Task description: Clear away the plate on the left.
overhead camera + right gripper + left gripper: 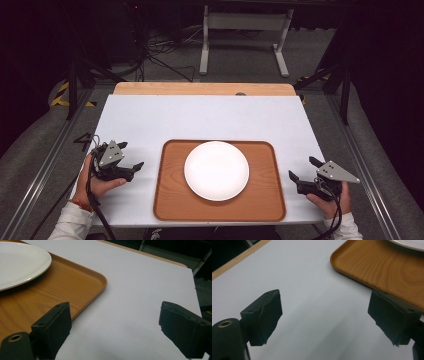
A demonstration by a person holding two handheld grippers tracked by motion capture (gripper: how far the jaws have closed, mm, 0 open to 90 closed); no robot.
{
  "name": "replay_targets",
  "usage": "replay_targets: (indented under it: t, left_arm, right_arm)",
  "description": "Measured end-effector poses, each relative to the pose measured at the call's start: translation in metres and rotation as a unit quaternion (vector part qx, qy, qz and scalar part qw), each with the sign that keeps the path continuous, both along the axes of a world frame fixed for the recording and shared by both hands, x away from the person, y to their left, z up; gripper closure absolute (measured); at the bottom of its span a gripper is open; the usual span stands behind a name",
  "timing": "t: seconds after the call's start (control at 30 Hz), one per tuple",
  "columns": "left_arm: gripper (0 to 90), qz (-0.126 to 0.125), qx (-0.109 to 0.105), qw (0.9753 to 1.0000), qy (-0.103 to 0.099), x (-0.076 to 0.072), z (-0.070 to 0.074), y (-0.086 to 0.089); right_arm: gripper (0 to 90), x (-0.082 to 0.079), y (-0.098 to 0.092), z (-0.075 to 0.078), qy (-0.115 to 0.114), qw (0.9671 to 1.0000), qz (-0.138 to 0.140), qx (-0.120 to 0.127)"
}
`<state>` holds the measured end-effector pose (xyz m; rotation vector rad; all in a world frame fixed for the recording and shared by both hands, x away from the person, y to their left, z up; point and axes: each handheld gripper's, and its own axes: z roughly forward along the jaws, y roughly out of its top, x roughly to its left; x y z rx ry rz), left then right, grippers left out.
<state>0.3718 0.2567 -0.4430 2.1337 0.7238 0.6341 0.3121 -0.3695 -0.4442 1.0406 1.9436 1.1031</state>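
A round white plate point(216, 170) lies in the middle of a brown wooden tray point(172, 200) at the table's near centre. My left gripper point(130, 155) rests over the white tabletop just left of the tray, open, with nothing between its jaws. In the left gripper view the left gripper point(324, 317) frames bare table, with the tray point(382, 272) corner at upper right. My right gripper point(304, 169) sits right of the tray near the table's edge, open and empty. In the right gripper view the right gripper point(115, 325) faces the tray point(75, 287) corner and the plate point(20, 262).
The white tabletop point(200, 117) stretches behind the tray, with a wooden strip point(200, 88) along its far edge. Beyond it stand a white frame leg point(204, 45) and cables on the floor. Metal rails run along both sides of the table.
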Motion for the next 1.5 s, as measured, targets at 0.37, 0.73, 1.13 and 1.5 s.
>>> replay_targets:
  t: [0.37,0.73,1.13,1.5]
  left_arm:
    - [11.1,0.021,-0.040,0.9988,0.018,-0.014,-0.011,0.026]
    - [10.5,0.013,-0.042,0.9988,0.021,-0.019,-0.012,0.022]
    - [10.0,0.016,-0.052,0.9985,0.003,-0.024,-0.007,0.024]
    - [10.1,0.014,-0.044,0.9989,0.006,-0.025,-0.008,0.021]
  right_arm:
    - [11.4,0.000,-0.001,0.000,0.001,1.0000,0.003,0.001]
    - [11.4,-0.002,-0.003,0.002,-0.003,1.0000,0.000,-0.002]
    - [11.3,-0.004,0.002,0.003,-0.005,0.9999,0.005,-0.009]
    - [11.2,-0.003,0.001,0.001,0.000,1.0000,0.008,-0.006]
